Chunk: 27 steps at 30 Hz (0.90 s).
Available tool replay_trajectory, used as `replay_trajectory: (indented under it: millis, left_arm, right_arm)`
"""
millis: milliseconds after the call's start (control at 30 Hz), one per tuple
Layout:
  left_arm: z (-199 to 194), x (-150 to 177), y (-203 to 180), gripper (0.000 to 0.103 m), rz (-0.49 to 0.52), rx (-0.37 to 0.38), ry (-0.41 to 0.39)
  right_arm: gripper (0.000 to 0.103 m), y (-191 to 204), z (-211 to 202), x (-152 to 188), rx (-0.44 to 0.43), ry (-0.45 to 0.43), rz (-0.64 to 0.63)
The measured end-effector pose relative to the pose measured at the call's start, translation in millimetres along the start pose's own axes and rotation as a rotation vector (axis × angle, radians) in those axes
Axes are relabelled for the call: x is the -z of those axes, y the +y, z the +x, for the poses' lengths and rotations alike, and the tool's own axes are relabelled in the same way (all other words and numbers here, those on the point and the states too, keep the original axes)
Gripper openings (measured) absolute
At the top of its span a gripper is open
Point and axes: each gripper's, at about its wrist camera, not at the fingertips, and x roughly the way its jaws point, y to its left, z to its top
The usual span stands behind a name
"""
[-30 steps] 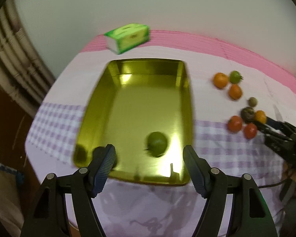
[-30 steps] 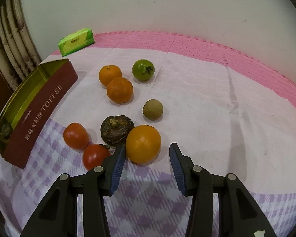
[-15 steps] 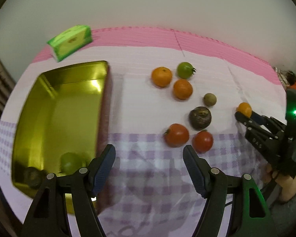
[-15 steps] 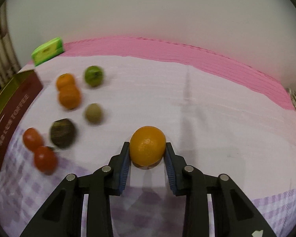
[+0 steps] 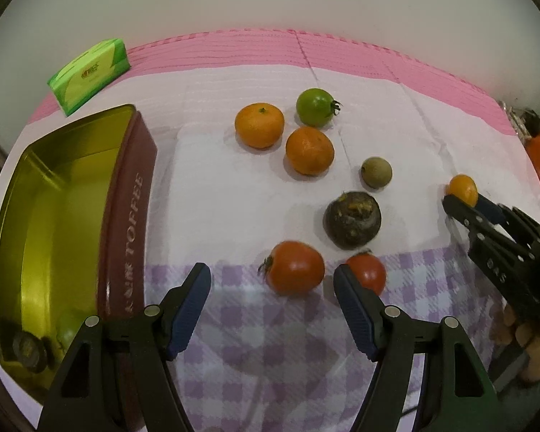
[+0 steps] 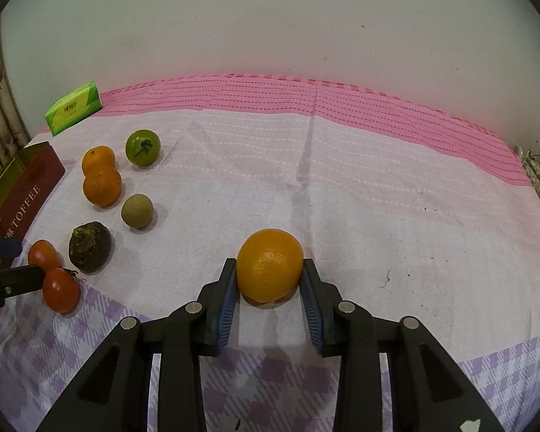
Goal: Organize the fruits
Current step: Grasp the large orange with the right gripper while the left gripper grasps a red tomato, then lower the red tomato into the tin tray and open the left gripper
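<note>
We have the orange point(image 6: 270, 264) pinched between the pads of the right gripper point(image 6: 270, 288), whose jaws have just been closing on it; it sits low over the cloth point(image 6: 342, 187), well apart from the other fruit. The left gripper point(image 5: 271, 288) hangs with its fingers spread and empty above the checked edge of the cloth, a red tomato point(image 5: 294, 267) just ahead of the gap and a second tomato point(image 5: 366, 273) beside the right-hand finger. By our reading, the step in hand is the carry: the orange is gripped and must now go to the tin point(image 5: 59, 223), which stands at the far left with a green fruit point(image 5: 68, 329) and a dark one point(image 5: 27, 349) already in its near corner. That calls for a lift clear of the dark round fruit point(image 5: 352, 219), the small brown one point(image 5: 376, 172), two mandarins point(image 5: 259, 125) and the green tomato point(image 5: 315, 106), then a release inside the gold walls (the left, we judge, need only drop and close on the nearer tomato). The tin's maroon side reads "TOFFEE", with smaller characters we cannot make out; the green tissue pack point(image 5: 89, 75) bears a logo too small to read.
</note>
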Motion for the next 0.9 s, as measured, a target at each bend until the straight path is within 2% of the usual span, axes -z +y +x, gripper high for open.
replay_trajectory:
  millis: [167,333,567,767,900]
  left_arm:
    - [9.0,-3.4,-1.3,0.061,-0.019,-0.006,0.011]
    - [7.4,0.2,-2.5,0.040,-0.004,-0.009,0.007]
    - [0.6,4.8,4.0,0.037,-0.016,-0.021,0.014]
    - [-26.1,2.9,18.6,0.037,-0.021,-0.052,-0.033]
    - [-47.8,-3.1,47.4,0.037,-0.054,-0.103,-0.074]
  right_arm:
    - [0.033,-1.1,-0.9,0.0,-0.005,0.000,0.002]
    - [0.033,-1.3,-1.8,0.4,-0.002,0.001,0.001]
    - [0.033,-1.1,-1.7,0.3,-0.001,0.001,0.002]
    - [0.033,-1.0,-1.7,0.3,-0.001,0.001,0.002]
    - [0.033,-0.9,-1.6,0.3,-0.001,0.001,0.002]
